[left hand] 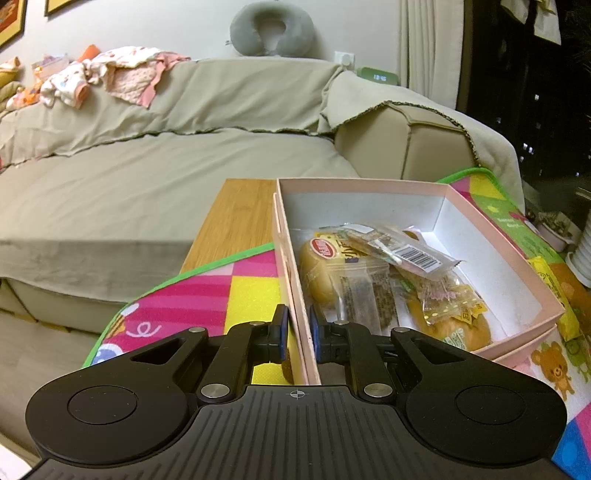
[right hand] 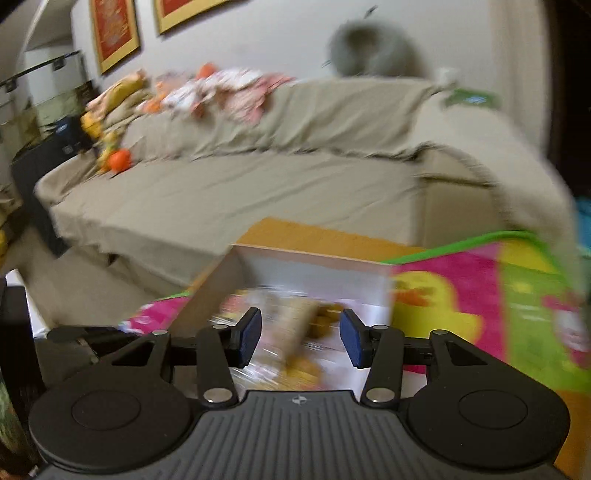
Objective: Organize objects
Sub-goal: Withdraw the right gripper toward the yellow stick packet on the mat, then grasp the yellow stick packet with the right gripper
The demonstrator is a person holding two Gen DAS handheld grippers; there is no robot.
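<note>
Gripping the near-left wall of the pink box [left hand: 461, 199], the left gripper [left hand: 299, 325] has one blue pad on the outer face and one on the inner face, pinched onto the cardboard. The box stands open on a colourful play mat [left hand: 229, 291] spread over a wooden table [left hand: 236, 218], and seems to sit on a second pink piece of the same shape, whose edge shows below it at the near right. Inside the box: a wrapped bun [left hand: 317, 269] at the left, a clear packet with a barcode [left hand: 413, 254] lying across the top of the pile, and a yellow-printed wrapped bun [left hand: 458, 317] nearer the right. A yellow sachet [left hand: 550, 288] lies on the mat just outside the right wall.

The right wrist view is motion-blurred. The right gripper [right hand: 300, 334] hangs above the open box [right hand: 310, 258] with its pads [right hand: 249, 332] spread apart and nothing between them; the blurred snack packets [right hand: 295, 321] lie beyond the gap, inside the box. The mat [right hand: 480, 295] extends to the right.

Far side: a beige covered sofa [left hand: 166, 155] with baby clothes [left hand: 110, 74] on its back, and a grey neck pillow [left hand: 271, 29] above.
</note>
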